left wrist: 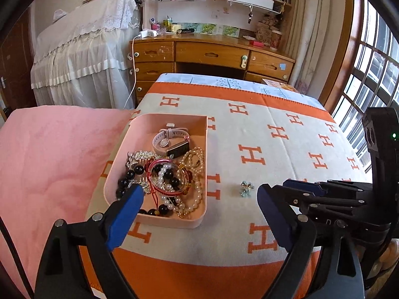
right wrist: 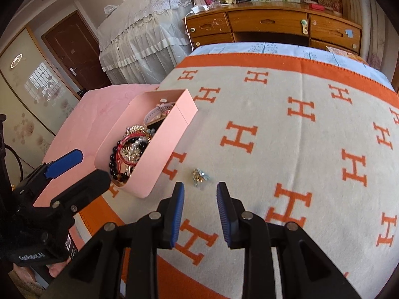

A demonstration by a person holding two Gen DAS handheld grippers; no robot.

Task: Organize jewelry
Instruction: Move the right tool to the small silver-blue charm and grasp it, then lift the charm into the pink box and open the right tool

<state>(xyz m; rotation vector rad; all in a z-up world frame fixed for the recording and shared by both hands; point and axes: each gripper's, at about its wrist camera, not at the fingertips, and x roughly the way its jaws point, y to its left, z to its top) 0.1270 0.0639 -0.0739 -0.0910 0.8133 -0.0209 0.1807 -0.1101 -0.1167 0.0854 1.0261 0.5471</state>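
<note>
A pink tray [left wrist: 119, 159] on the orange-and-grey blanket holds a heap of jewelry [left wrist: 169, 174]: pearl strands, black bead bracelets, a red bangle, a sparkly piece and a pale watch [left wrist: 169, 137]. A small blue-and-gold brooch [left wrist: 247, 188] lies alone on the blanket right of the tray. My left gripper [left wrist: 199, 196] is open wide, its left fingertip over the tray's near corner. My right gripper [right wrist: 200, 191] is open and empty, just short of the brooch [right wrist: 200, 175]. The tray also shows in the right wrist view [right wrist: 164, 154].
A pink quilt [left wrist: 49, 162] lies left of the blanket. A wooden desk [left wrist: 212, 54] with drawers stands beyond the bed's far end, a lace-covered piece of furniture [left wrist: 82, 57] to its left. Windows [left wrist: 374, 74] are on the right.
</note>
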